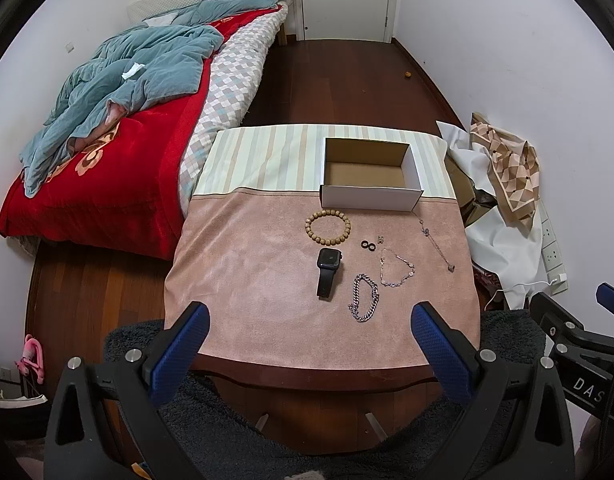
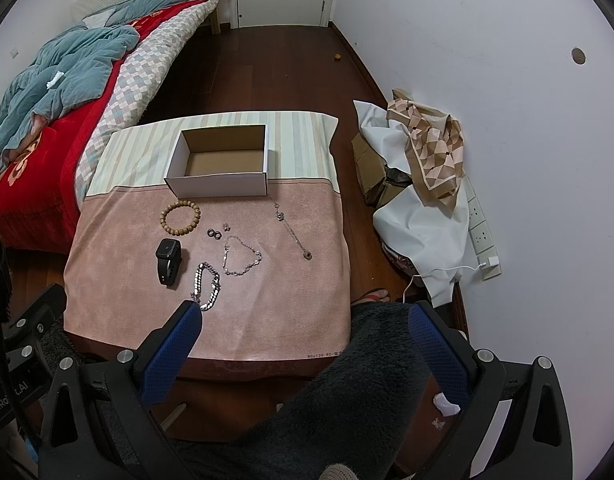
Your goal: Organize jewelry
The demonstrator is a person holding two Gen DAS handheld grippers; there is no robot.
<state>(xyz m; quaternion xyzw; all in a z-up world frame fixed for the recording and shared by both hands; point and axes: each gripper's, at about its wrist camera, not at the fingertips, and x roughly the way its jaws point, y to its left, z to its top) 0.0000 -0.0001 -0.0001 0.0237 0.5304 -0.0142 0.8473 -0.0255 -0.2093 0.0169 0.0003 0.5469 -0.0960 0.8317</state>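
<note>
1. Both grippers hover over the near edge of the cloth-covered counter (image 1: pixel 267 312), jaws spread wide and holding nothing: the left gripper (image 1: pixel 309 320) and the right gripper (image 2: pixel 305 320).
2. Nothing is packed yet. The open white cardboard box (image 1: pixel 371 196) stands empty at the far side, and every piece lies on the pink cloth between it and the jaws.
3. Nearest is the chunky silver chain bracelet (image 2: pixel 207 286). It lies just beyond the right gripper's left finger, its long axis running near to far.
4. From the left gripper the same bracelet sits ahead, slightly right of centre, so either hand could take it; I judge the right one closer.
5. Further off lie the black smartwatch (image 1: pixel 327 272) to the left, strap pointing near, and the thin silver link bracelet (image 1: pixel 397 268) to the right.
6. Beyond them are the brown wooden bead bracelet (image 1: pixel 328 227), two small black rings (image 1: pixel 367 245) and a long thin chain (image 1: pixel 437 245) lying diagonally at far right.
</note>
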